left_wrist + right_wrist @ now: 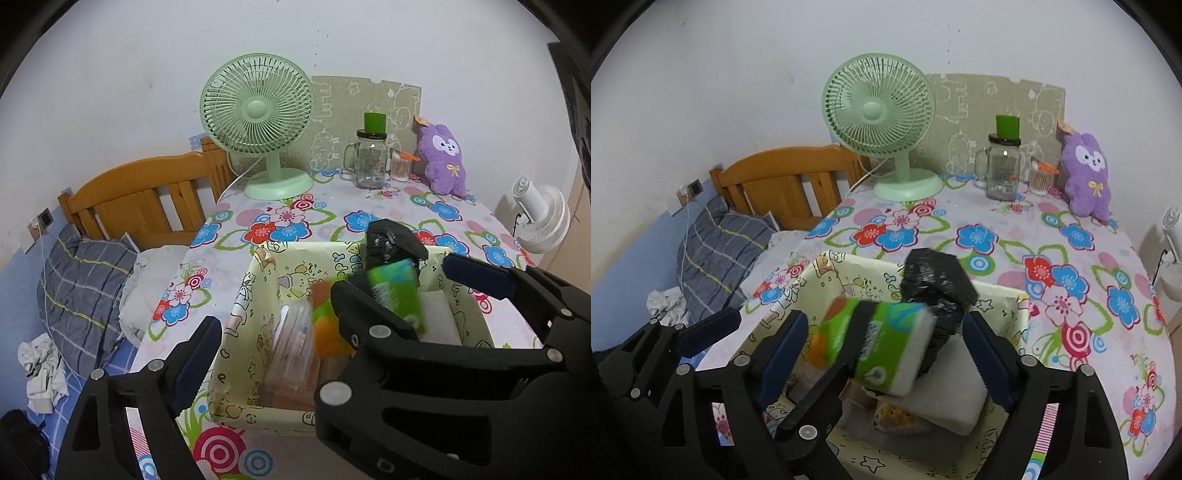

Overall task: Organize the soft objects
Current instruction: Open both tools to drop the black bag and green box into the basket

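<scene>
The right gripper [886, 350] hung over the cream cartoon-print box [820, 280], its blue-padded jaws spread wide on either side of a green tissue pack [886, 343] without pinching it; whether either pad brushed the pack could not be told, since the pack was smeared by motion blur. A dark bar crossed the pack's front, and its source was hard to make out. The left gripper [332, 295] also stood with its jaws wide apart, gripping nothing, one pad outside the box's left wall and the other near its far right corner; much of the box's interior was hidden behind the right gripper's black frame in the left wrist view. Inside the box, a white foam block [953, 391] lay under the pack, with pinkish packets [291, 354] and an orange blur beside it that could not be identified. A crumpled black bag [934, 280] sat at the box's far rim, just behind the pack. The box rested on a floral tablecloth [1071, 258]. Farther back stood a green fan [882, 122], a glass jar [1003, 170] with a green lid, and a purple plush toy [1086, 177] near the wall. A wooden headboard [783, 177] and a plaid pillow [724, 251] lay off to the left.
</scene>
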Motion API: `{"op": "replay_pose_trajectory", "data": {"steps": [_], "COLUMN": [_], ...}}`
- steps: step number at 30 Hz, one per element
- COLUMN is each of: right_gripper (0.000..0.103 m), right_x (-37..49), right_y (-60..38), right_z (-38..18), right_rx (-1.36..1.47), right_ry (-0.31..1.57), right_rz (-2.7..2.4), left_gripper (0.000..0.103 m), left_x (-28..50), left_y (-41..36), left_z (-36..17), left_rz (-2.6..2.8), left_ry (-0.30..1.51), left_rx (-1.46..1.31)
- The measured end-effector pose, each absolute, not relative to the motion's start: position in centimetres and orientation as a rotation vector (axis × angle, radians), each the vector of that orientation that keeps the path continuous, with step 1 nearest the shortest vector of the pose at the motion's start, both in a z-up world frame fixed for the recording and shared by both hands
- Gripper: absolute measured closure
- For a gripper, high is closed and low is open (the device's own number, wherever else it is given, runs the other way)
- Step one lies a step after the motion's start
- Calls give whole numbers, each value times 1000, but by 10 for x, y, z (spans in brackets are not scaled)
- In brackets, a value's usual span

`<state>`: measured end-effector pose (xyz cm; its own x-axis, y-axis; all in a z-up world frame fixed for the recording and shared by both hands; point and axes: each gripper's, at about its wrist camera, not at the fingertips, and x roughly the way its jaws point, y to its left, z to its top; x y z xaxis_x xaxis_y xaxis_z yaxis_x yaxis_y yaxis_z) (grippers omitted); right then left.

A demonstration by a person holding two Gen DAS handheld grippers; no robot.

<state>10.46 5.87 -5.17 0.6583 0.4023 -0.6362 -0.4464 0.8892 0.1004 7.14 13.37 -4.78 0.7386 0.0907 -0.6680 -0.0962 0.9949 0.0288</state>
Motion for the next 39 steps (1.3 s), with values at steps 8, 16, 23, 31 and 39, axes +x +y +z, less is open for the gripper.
{"op": "replay_pose_trajectory", "data": {"steps": [8,16,23,31,39], "right_gripper": [9,9,9,9,9], "right_x": [103,99,97,93,87], "right_y": [50,38,24,1,-25], "right_z": [-48,-46,-44,-41,-34], "right_rx": [-81,-90,-84,-71,-55], "right_ry": [686,688,694,691,685], "right_rz": [448,415,384,348,305], "left_gripper": [14,12,12,12,12], "left_x": [70,70,68,66,63], "left_y": [128,118,106,87,68], "left_z": [-46,-46,-42,-38,-32], "left_rz": [87,72,57,32,15], "left_ry": [728,730,721,713,701], "left_rx": [-10,-6,4,14,7]}}
